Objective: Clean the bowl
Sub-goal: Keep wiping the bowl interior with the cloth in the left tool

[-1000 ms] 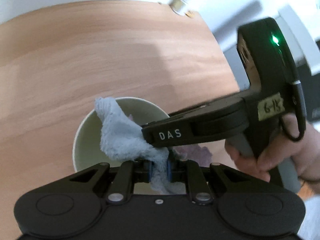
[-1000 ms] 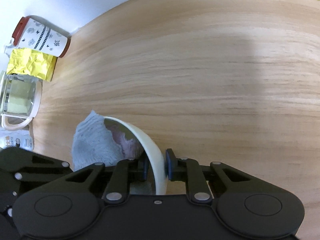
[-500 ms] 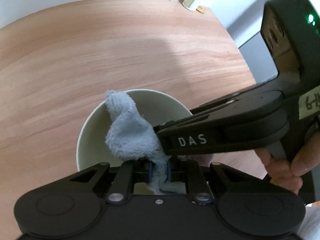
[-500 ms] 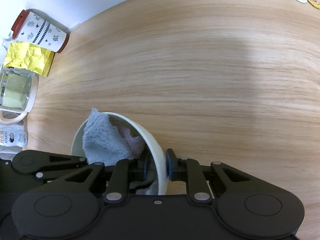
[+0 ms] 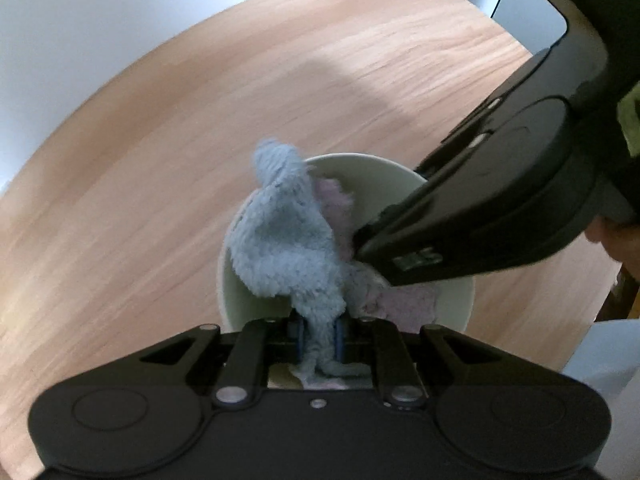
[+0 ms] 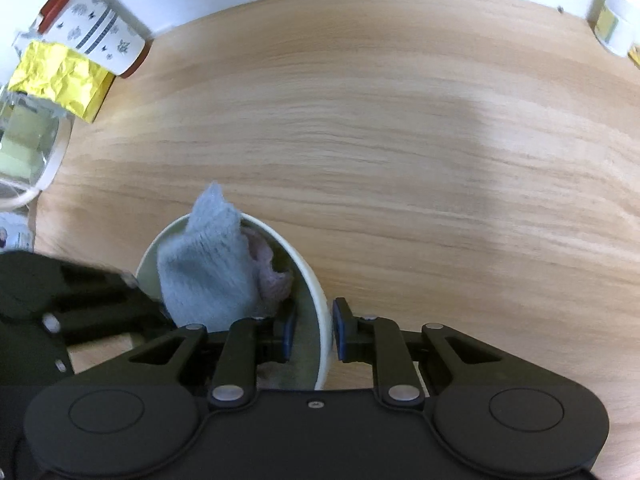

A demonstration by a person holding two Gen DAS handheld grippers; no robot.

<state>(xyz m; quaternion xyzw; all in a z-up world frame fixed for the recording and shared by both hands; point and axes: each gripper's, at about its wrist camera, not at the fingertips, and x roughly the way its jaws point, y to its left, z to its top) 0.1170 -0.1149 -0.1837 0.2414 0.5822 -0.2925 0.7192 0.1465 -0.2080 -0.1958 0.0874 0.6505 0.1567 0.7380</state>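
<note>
On the pale wooden tabletop [image 6: 400, 128] near you sits the bowl [image 5: 404, 184]; your right claw [image 6: 313, 330] pinches its hard, slick, breakable rim, so grip firmly there, while your left claw [image 5: 319, 342] clamps the soft, limp cloth [image 5: 288, 240] inside it.

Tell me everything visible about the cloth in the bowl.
The cloth looks like fluffy terry, pale blue outside with a pink side showing. It is bunched and stands up inside the cream bowl, one corner poking above the rim. The left gripper is shut on its lower end; the right gripper clamps the bowl's wall beside it.
</note>
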